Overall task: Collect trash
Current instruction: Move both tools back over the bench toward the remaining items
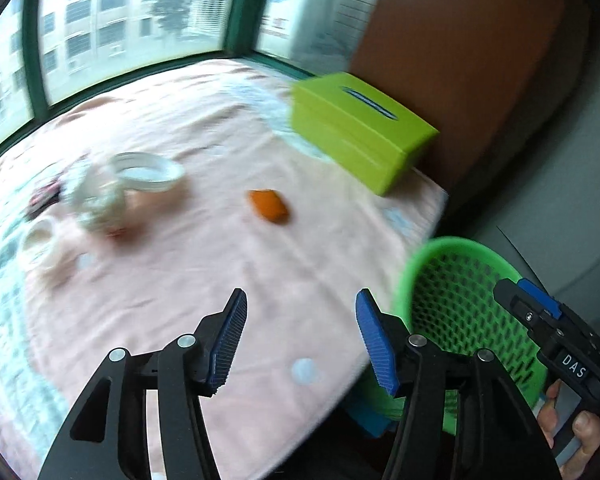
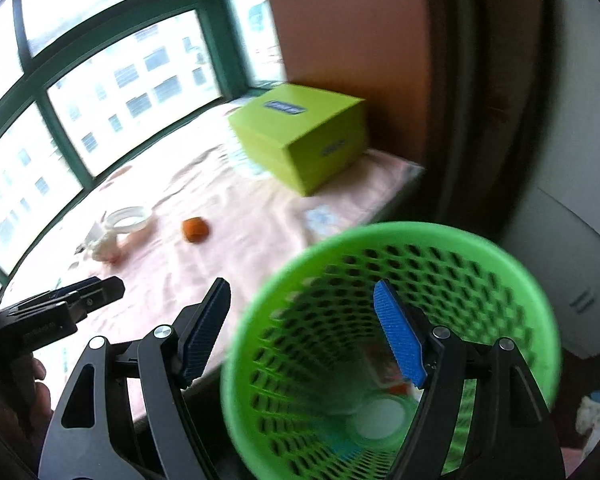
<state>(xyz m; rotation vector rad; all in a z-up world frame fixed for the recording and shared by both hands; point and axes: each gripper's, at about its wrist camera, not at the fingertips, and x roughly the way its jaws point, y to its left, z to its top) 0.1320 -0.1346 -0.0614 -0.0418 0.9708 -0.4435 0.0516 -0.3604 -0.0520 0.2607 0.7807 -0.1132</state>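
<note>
The orange scrap [image 1: 269, 205] lies on the pink surface [image 1: 220, 280], ahead of the left gripper [image 1: 300, 340], whose fingers stand wide and empty. The right gripper [image 2: 302, 330], also wide, straddles the bin [image 2: 392, 344] rim, so the left is nearer; the scrap's long axis runs slantwise.

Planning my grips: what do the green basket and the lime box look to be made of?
Green basket: moulded plastic by the look, smooth rim, walls perforated in a regular grid. Lime box: probably rigid, matte card or plastic, with sharp flat faces, a slot on top and a small label; motion blur leaves that open.
</note>
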